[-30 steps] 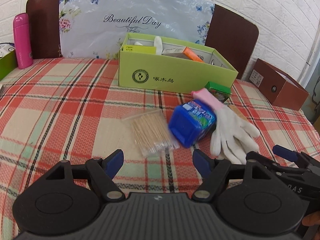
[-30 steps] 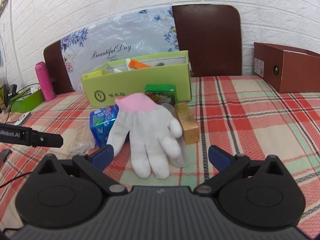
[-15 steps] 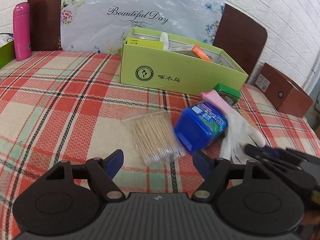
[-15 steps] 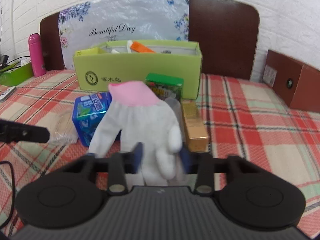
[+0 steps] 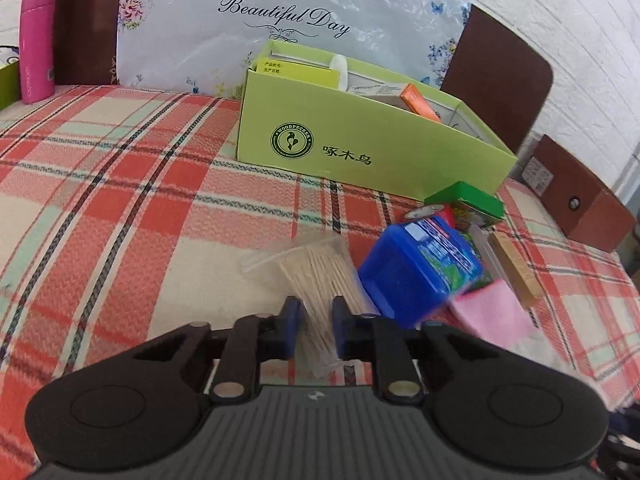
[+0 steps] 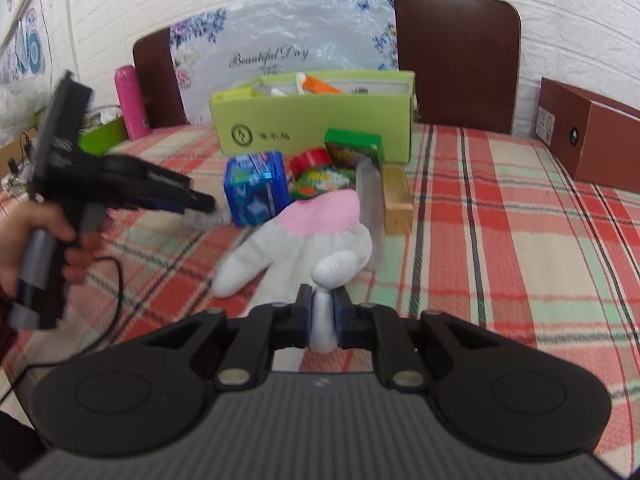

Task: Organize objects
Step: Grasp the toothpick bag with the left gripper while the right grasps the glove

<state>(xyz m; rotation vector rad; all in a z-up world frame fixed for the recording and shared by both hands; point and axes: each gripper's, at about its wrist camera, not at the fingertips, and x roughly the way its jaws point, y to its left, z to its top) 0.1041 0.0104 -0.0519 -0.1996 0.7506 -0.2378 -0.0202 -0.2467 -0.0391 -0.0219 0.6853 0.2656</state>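
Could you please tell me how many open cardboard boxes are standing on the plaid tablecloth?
2: the light green cardboard box at the back centre, holding items, and the brown cardboard box at the far right edge. Others may lie out of view.

- In the left wrist view the glove [image 5: 496, 320] is a pink and white smear, its fingers lost behind the gripper body.
- The near end of the toothpick bag [image 5: 316, 280] is hidden between the blue pads.
- The green box [image 6: 316, 132] hides most of its contents; the small labels inside are unreadable.
- The brown box [image 5: 580, 196] is cut by the frame edge.
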